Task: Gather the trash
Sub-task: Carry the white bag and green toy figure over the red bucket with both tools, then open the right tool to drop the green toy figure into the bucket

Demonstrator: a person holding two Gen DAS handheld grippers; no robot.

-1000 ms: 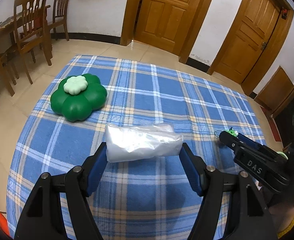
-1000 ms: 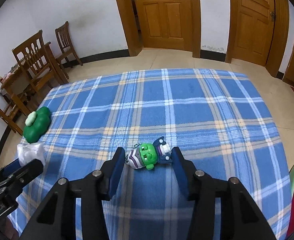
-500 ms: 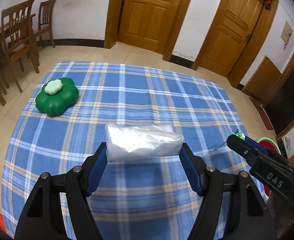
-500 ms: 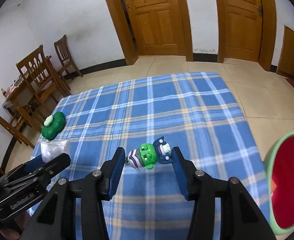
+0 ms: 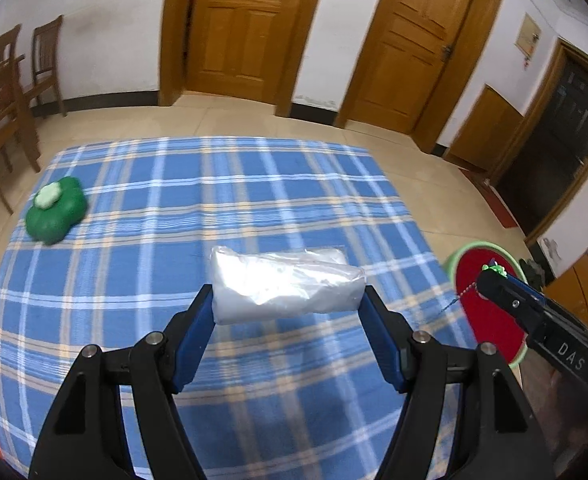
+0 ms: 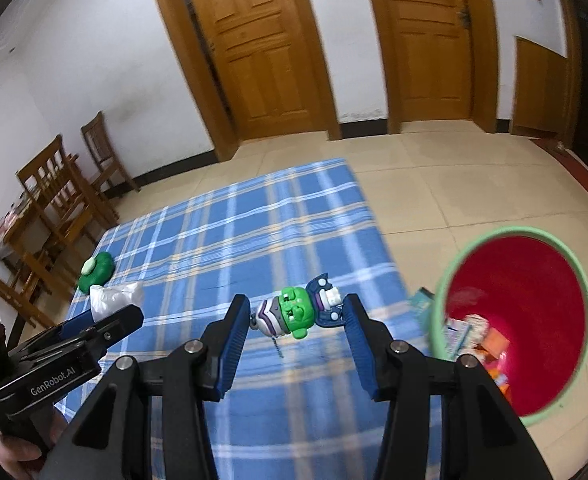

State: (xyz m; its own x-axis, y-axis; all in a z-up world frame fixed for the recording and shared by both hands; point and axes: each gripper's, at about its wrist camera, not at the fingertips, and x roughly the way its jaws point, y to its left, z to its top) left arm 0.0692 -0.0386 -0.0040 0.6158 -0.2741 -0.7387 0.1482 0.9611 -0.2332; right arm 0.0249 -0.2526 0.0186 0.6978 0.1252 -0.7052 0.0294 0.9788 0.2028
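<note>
Left wrist view: one left gripper [image 5: 288,304], fingers clamped on one clear plastic bag [image 5: 286,286], held above the blue plaid cloth [image 5: 214,200] with its long axis crosswise. One right gripper [image 6: 296,316] pinches one green-headed toy figure [image 6: 294,312], lying sideways, feet toward the right finger. One red bin [image 6: 534,280] with a green rim stands right of the cloth. One green flower-shaped cushion [image 5: 56,208] sits at the cloth's left edge.

Both wrist cameras look steeply down along their tools at close range; both see the plaid blanket [image 5: 254,208] [image 6: 254,240] and the red bin [image 5: 490,312] [image 6: 526,320].
</note>
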